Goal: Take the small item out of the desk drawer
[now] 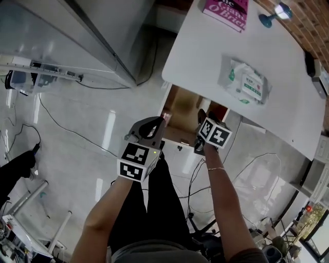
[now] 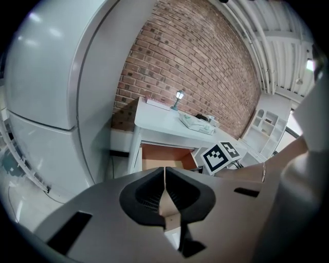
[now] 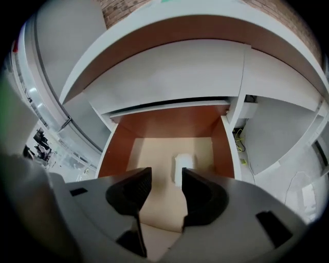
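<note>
I see a pink book (image 1: 226, 13) lying flat, with a small blue lamp (image 1: 273, 16) just beside it, close to the brick wall (image 2: 205, 67). A white pack of wipes (image 1: 245, 82) lies well apart from both. At the left stands a big grey refrigerator (image 1: 67, 36), and thin black cables (image 1: 77, 134) run over the glossy floor (image 1: 61, 159).

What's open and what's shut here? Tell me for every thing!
drawer: pulled open.
small white item: lying on the drawer floor, not gripped.
right gripper: jaws apart, empty, facing the drawer.
left gripper: jaws together, empty.
pink book: closed, flat on the desk.
</note>
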`<action>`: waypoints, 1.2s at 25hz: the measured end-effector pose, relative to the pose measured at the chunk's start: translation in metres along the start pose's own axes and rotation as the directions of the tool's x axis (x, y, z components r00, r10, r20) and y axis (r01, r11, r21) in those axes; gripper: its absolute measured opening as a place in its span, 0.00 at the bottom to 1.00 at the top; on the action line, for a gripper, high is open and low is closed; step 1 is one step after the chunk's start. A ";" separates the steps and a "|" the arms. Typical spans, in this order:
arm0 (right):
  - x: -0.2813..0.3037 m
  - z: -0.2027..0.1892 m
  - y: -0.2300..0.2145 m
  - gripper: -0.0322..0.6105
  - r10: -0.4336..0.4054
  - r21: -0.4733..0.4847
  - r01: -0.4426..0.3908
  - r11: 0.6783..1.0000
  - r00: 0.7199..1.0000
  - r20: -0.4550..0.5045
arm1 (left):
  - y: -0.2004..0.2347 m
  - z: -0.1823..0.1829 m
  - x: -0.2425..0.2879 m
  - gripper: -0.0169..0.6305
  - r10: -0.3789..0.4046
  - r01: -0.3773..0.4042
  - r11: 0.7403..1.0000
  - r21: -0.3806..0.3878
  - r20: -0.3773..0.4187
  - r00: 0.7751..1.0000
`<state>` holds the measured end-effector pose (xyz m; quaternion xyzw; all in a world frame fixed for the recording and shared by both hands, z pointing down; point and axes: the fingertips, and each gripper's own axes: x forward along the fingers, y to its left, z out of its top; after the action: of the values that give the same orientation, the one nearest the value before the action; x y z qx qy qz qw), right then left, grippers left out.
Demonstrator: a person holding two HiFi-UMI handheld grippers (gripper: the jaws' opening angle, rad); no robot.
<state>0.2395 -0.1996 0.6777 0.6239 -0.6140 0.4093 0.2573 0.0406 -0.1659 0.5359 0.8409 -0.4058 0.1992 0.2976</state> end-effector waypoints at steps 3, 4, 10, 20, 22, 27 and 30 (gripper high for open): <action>0.014 -0.001 -0.004 0.35 -0.020 -0.024 0.020 1.000 1.000 -0.018 | 0.005 -0.003 0.002 0.07 0.006 -0.006 1.000 -0.017 0.005 1.000; 0.018 -0.001 -0.006 0.35 -0.024 -0.028 0.023 0.999 0.999 -0.022 | 0.006 -0.005 0.003 0.07 0.007 -0.007 1.000 -0.021 0.007 1.000; 0.037 -0.002 -0.014 0.34 -0.056 -0.040 0.055 0.998 0.998 -0.036 | 0.017 -0.011 0.008 0.07 0.021 -0.020 0.999 -0.043 0.011 1.000; 0.063 -0.010 -0.025 0.37 -0.070 -0.041 0.067 0.997 0.995 -0.069 | 0.027 -0.017 0.012 0.07 0.032 -0.031 0.998 -0.062 0.016 0.999; 0.067 -0.010 -0.027 0.37 -0.071 -0.040 0.069 0.997 0.995 -0.069 | 0.027 -0.018 0.013 0.07 0.036 -0.034 0.997 -0.068 0.023 0.999; 0.076 -0.007 -0.033 0.41 -0.085 -0.054 0.081 0.995 0.994 -0.072 | 0.029 -0.022 0.015 0.07 0.040 -0.038 0.996 -0.079 0.024 0.999; 0.080 -0.009 -0.042 0.41 -0.098 -0.070 0.092 0.993 0.992 -0.086 | 0.030 -0.024 0.017 0.07 0.042 -0.040 0.995 -0.086 0.023 0.999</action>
<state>0.2712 -0.2319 0.7563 0.6247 -0.5848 0.4035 0.3239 0.0244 -0.1740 0.5737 0.8212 -0.4349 0.1774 0.3241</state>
